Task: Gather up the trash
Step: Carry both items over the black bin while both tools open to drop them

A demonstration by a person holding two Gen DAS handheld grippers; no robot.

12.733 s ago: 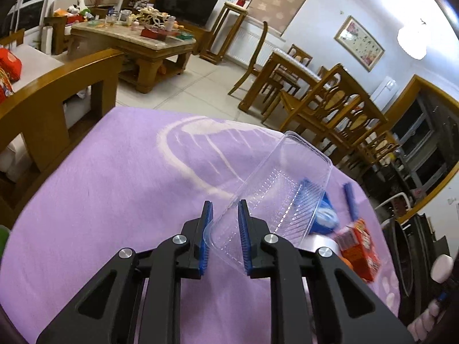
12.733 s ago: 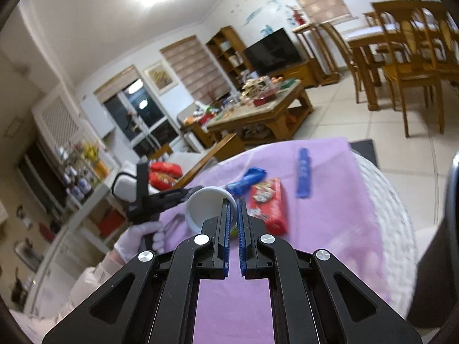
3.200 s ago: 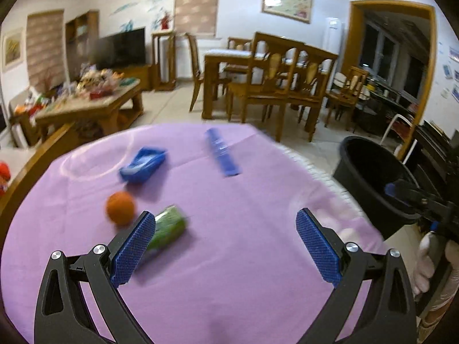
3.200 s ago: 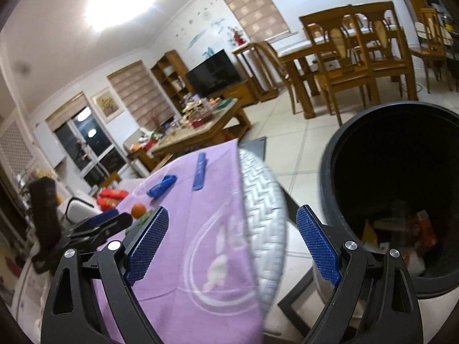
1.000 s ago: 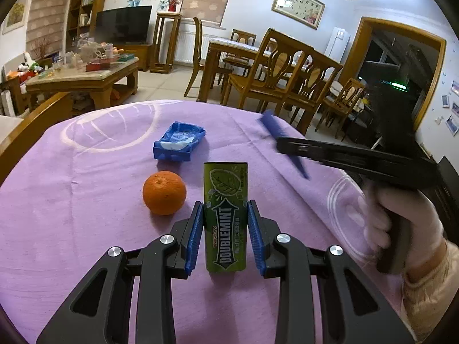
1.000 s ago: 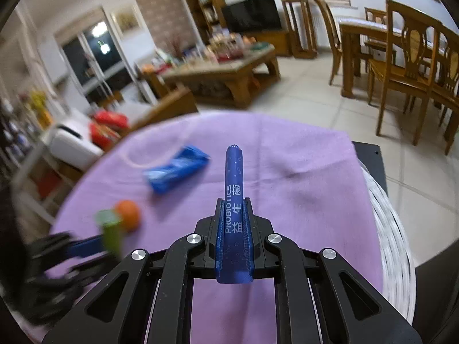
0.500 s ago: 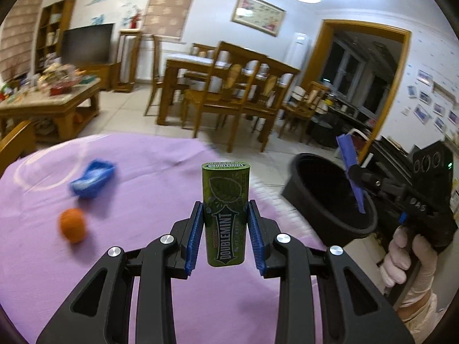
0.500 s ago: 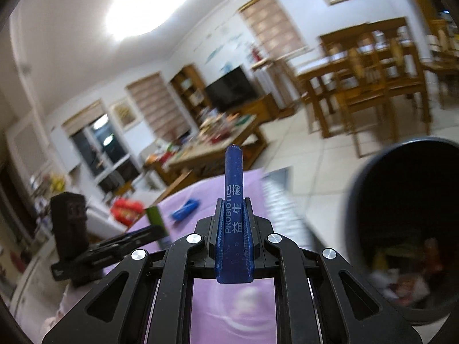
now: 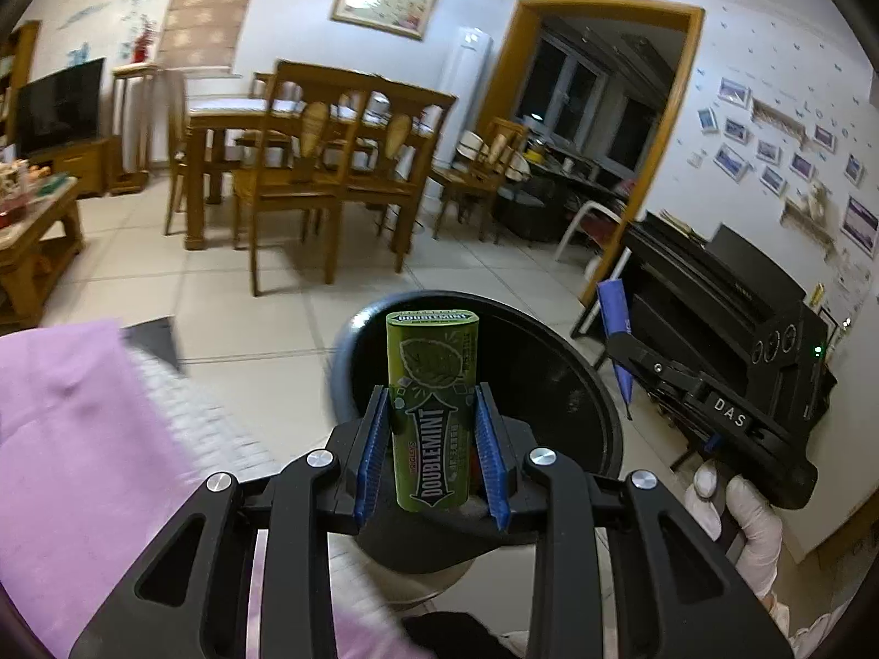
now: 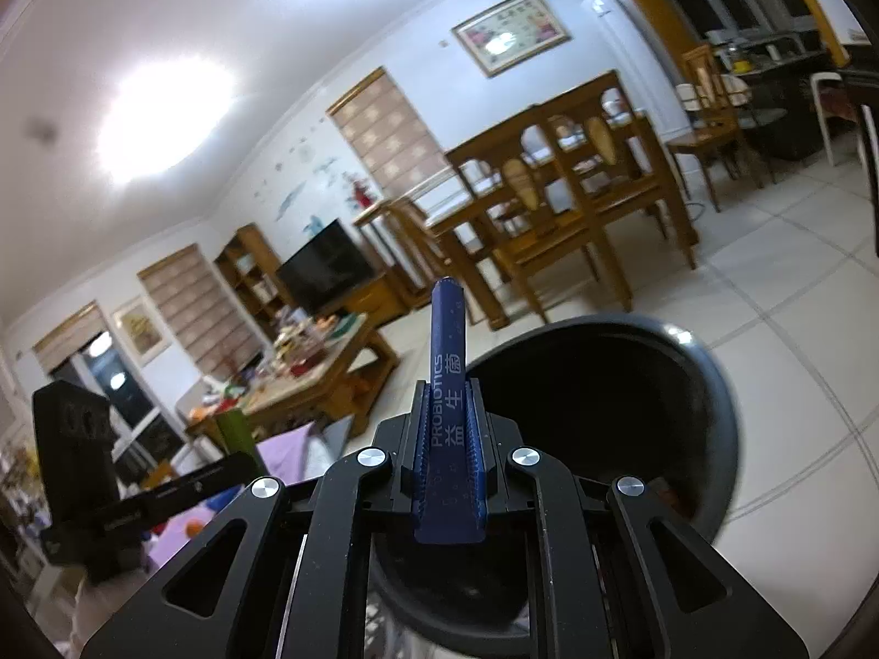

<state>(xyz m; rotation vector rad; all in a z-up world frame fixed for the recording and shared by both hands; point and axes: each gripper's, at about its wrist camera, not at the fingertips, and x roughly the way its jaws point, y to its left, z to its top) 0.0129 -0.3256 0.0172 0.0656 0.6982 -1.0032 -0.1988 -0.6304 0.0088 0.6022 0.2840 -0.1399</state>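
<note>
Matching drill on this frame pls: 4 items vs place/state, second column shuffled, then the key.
1. Doublemint gum box
2. probiotics stick
3. black trash bin
4. purple tablecloth

A. on the tiled floor, mouth open
B. clamped in the right tongs
C. covers the table at lower left
D. clamped upright in the left tongs

Pairs: 1-D, 2-B, 3-A, 4-C
</note>
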